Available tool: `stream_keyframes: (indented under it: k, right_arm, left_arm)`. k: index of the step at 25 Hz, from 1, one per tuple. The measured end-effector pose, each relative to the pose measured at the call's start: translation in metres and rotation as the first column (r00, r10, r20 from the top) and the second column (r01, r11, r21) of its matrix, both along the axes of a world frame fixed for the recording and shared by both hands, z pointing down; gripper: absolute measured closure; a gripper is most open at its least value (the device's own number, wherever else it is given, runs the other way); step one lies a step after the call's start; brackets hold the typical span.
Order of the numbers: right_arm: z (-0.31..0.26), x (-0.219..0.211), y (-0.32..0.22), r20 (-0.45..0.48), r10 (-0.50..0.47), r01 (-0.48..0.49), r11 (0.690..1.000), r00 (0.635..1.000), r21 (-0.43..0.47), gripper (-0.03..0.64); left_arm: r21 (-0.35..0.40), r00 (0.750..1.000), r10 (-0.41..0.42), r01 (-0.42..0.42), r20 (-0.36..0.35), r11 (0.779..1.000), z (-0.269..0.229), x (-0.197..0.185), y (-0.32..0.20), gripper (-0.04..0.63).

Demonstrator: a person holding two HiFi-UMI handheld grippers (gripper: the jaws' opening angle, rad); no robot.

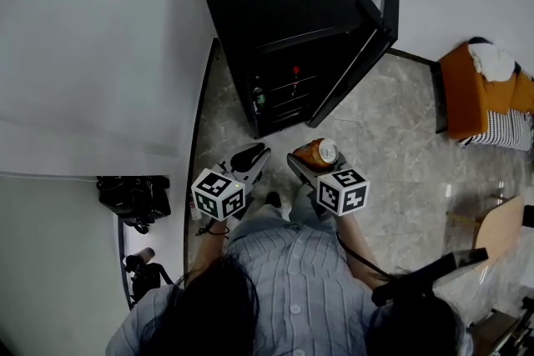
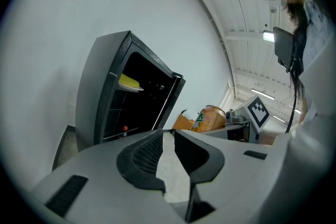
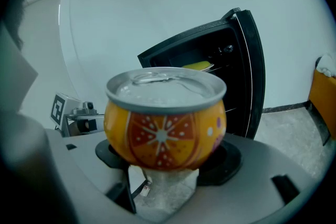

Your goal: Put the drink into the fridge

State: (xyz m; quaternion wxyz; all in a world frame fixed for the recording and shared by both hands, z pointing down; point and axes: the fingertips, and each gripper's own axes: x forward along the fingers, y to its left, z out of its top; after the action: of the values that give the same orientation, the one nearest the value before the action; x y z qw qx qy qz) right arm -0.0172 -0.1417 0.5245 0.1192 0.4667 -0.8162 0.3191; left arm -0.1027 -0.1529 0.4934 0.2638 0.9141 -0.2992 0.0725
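Observation:
An orange drink can [image 3: 165, 123] with a silver top sits between the jaws of my right gripper [image 3: 167, 157], which is shut on it. From the head view the can [image 1: 318, 152] is held just in front of the black mini fridge [image 1: 288, 29], whose door [image 1: 367, 42] stands open to the right. My left gripper [image 1: 248, 159] hangs beside it on the left, jaws shut with their tips touching and nothing between them [image 2: 171, 134]. The fridge's dark shelves hold a small red thing [image 1: 295, 70] and a green bottle [image 1: 259, 98]. A yellow item [image 2: 128, 82] lies on an upper shelf.
The fridge stands on a grey stone floor [image 1: 392, 137] against a white wall [image 1: 92, 54]. An orange seat [image 1: 480, 96] with cloth on it is at the right. Dark camera gear [image 1: 133, 196] lies at the left, a wooden chair [image 1: 496, 229] at the lower right.

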Motion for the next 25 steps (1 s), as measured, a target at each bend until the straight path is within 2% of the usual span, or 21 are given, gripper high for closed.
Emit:
stream_keyframes:
  k: [13,25]
  right_arm:
    - [0.012,0.038,-0.060,-0.047,-0.036,0.037,0.999,0.998,0.000,0.282]
    - [0.053,0.060,-0.131,-0.073,-0.121,0.121,0.993,0.990,-0.007,0.282]
  left_arm:
    - [-0.038,0.999,-0.046,0.045,-0.026,0.998,0.011,0.035,-0.040,0.522]
    - [-0.058,0.996,-0.094,0.094,0.006,0.994,0.025,0.072,-0.084,0.522]
